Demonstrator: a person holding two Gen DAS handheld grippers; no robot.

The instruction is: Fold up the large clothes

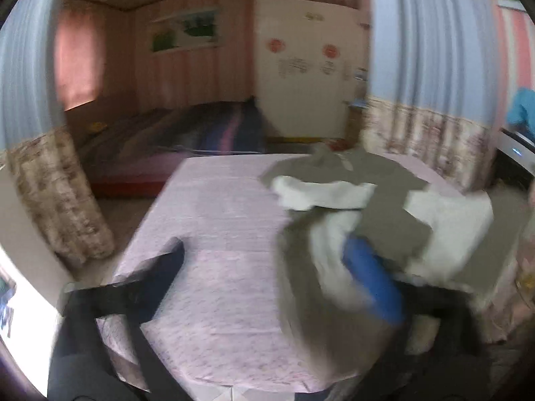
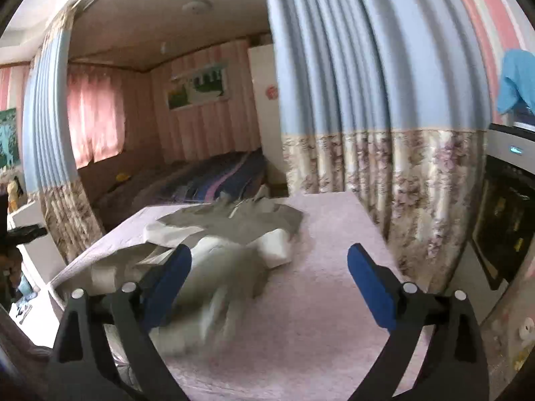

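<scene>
Left wrist view. The grey-and-white long-sleeved garment [image 1: 384, 214] lies partly folded on the pale pink cloth-covered table [image 1: 214, 227], occupying the right and far-right part of the tabletop. Its long axis runs from the collar end at the far edge toward the near right corner. The left gripper [image 1: 271, 277] has its jaws spread wide, with nothing clamped. Its dark left finger lies over bare tablecloth, and its blue-padded right finger [image 1: 374, 280] overlaps the near white portion of the garment in the picture. Motion blur prevents deciding whether that pad touches the fabric. From this gripper the bulk of the garment lies ahead and to the right.

Right wrist view. The same garment [image 2: 227, 234] appears left of centre, stretching from the far table edge toward the camera, where its near end dissolves into blur. The right gripper [image 2: 269, 270] is released, both blue pads well apart with no cloth pinched between them. Its left pad [image 2: 167, 277] stands just beside, or over, the near white folds, while its right pad hangs above bare pink tablecloth [image 2: 334, 234]. From this gripper the garment lies ahead and to the left.

Judgement. The garment sits between the two grippers, each reaching it with its inner finger. The next fold probably requires both to descend on the near hem, and neither is clearly closer.
</scene>
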